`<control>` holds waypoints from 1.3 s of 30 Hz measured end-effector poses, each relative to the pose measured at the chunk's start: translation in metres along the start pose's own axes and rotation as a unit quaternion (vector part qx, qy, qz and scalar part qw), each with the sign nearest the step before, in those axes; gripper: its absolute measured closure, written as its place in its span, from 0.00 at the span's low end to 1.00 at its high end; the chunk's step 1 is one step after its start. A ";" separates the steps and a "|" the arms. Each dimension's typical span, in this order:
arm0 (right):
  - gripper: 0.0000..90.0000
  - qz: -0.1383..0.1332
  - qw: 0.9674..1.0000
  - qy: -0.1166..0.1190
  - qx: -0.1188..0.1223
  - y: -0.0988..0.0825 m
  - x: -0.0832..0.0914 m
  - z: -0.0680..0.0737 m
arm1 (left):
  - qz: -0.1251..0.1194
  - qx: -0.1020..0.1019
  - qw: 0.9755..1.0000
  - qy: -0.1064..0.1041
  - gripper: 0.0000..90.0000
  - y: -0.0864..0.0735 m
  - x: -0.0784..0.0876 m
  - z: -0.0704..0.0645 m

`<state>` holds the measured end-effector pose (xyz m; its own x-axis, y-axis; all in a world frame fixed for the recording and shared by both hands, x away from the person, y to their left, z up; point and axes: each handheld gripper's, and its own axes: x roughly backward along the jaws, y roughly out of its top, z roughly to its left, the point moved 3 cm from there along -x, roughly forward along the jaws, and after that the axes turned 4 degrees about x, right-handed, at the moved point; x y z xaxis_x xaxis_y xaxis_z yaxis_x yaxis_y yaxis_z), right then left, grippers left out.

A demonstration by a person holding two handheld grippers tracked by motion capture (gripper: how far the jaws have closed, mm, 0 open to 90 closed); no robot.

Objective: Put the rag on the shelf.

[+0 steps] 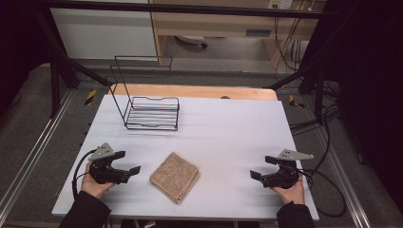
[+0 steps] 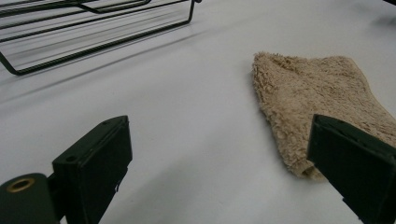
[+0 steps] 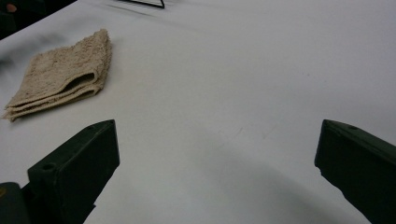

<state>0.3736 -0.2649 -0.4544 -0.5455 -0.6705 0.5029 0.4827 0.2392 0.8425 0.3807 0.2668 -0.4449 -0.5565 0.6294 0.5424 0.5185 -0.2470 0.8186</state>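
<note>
Nearest the high camera, two dark sleeves come in over the near edge of the white tabletop [image 1: 223, 133], each hand holding a gripper low over the surface. At the near left corner the left hand [image 1: 93, 184] grips the left gripper [image 1: 127, 165], whose grey three-cornered plate sits on top and whose black cable loops round beside the wrist; its fingers [image 2: 95, 163] are spread wide with nothing between them, pointing toward the middle of the tabletop. At the near right corner the right hand [image 1: 288, 191] holds the right gripper [image 1: 260, 168], also topped by a grey plate, with its cable trailing off the right edge; its fingers [image 3: 77, 168] are likewise spread wide and empty, pointing left across the surface. Between the two grippers, close to the near edge and a little left of centre, lies a folded tan cloth [image 1: 174, 176] (a fluffy terry piece, turned so that one corner points at the near edge). It lies flat, apart from both grippers, nearer the left one. In the left gripper view the cloth [image 2: 317, 102] lies ahead on the bare white surface, partly behind the right-hand finger; in the right gripper view its stacked folded layers [image 3: 63, 74] show well off at the upper left. Toward the far left corner stands a black wire rack [image 1: 151, 111], a low basket with a tall wire frame rising behind it, well apart from the cloth. Beyond the far edge a strip of bare wood shows.
</note>
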 end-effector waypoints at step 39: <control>0.02 0.034 0.999 0.007 0.029 0.013 -0.037 0.041 | 0.100 0.031 0.994 -0.029 0.56 0.000 -0.037 -0.050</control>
<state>0.3720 -0.2082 -0.4545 -0.5032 -0.6607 0.5570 0.4779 0.3243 0.8164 0.3682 0.2065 -0.4557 -0.4003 0.6137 0.6805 0.6556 -0.3271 0.6806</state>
